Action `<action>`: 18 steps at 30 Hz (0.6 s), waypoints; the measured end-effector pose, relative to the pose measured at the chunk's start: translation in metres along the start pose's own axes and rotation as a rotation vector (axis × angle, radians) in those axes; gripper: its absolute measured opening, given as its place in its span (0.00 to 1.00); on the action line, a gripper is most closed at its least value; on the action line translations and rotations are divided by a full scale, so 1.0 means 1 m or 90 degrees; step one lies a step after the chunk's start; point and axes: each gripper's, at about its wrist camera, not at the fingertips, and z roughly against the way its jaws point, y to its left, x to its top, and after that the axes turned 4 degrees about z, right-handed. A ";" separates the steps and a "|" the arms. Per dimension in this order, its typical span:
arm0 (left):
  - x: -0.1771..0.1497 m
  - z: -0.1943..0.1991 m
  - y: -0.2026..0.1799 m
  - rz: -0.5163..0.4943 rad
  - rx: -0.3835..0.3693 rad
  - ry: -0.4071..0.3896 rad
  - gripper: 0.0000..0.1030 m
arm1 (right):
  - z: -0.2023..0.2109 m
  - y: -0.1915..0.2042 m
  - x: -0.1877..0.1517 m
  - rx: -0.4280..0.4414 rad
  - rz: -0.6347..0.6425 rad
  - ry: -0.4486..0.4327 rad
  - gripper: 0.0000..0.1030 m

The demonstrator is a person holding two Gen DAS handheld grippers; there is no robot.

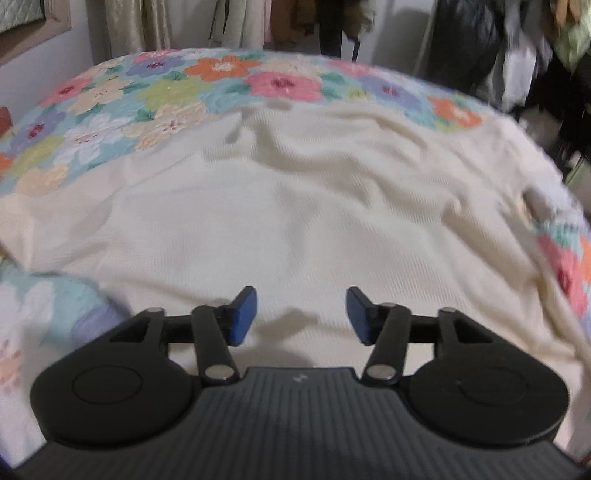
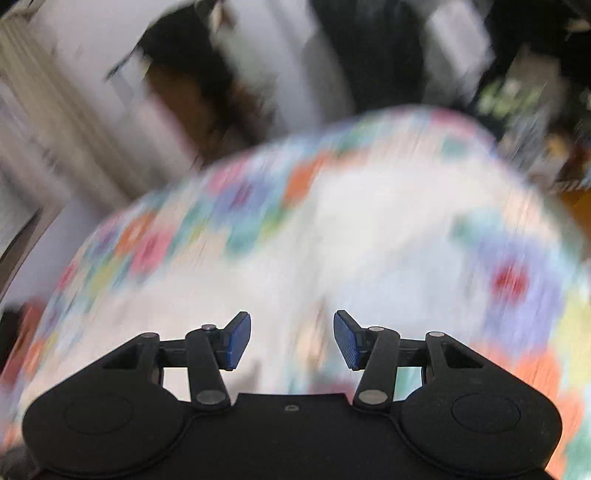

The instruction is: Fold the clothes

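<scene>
Left wrist view, gripper pose: the black two-finger left gripper (image 1: 301, 315) hangs low over the bed, pointing toward the far wall; its jaws stand spread, with nothing between them.
Left wrist view, pads: flat blue rectangular pads (image 1: 244, 315) sit on black hinged link arms fixed with round metal pins; the body near the camera is ribbed dark plastic with two round housings.
Left wrist view, garment: the cream knitted garment (image 1: 295, 206) lies spread across the middle of the bed, from just under the fingers to the far flowered band. Its surface shows a fine ribbed weave with soft wrinkles toward the far middle; its right edge folds near the bed's right side.
Left wrist view, bedding: the quilted floral bedspread (image 1: 155, 92), with orange, pink, lilac, green and cream flowers on pale teal, shows at the far edge, near left and right.
Left wrist view, backdrop: hanging clothes (image 1: 332, 26) in beige, brown and dark tones line the far wall.
Right wrist view, gripper pose: the black two-finger right gripper (image 2: 291, 339) is held above the bed, tongs parted and empty; blue pads (image 2: 238, 339) are sharp.
Right wrist view, scene: heavy blur smears everything else. A whitish patch (image 2: 369, 229) lies amid floral colours; whether it is the garment cannot be told.
</scene>
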 end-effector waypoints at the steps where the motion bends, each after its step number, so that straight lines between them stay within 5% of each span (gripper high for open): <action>1: -0.008 0.005 0.000 0.017 -0.004 0.022 0.59 | 0.006 0.002 -0.017 0.019 0.014 0.032 0.54; 7: -0.057 0.044 0.013 0.032 0.069 0.080 0.61 | 0.039 0.028 -0.091 0.076 0.176 0.202 0.59; 13: -0.070 0.055 0.020 -0.024 0.029 0.163 0.78 | 0.039 0.039 -0.134 0.028 0.356 0.325 0.68; 18: -0.080 0.039 0.014 -0.063 0.064 0.213 0.80 | 0.028 0.043 -0.165 0.000 0.417 0.388 0.68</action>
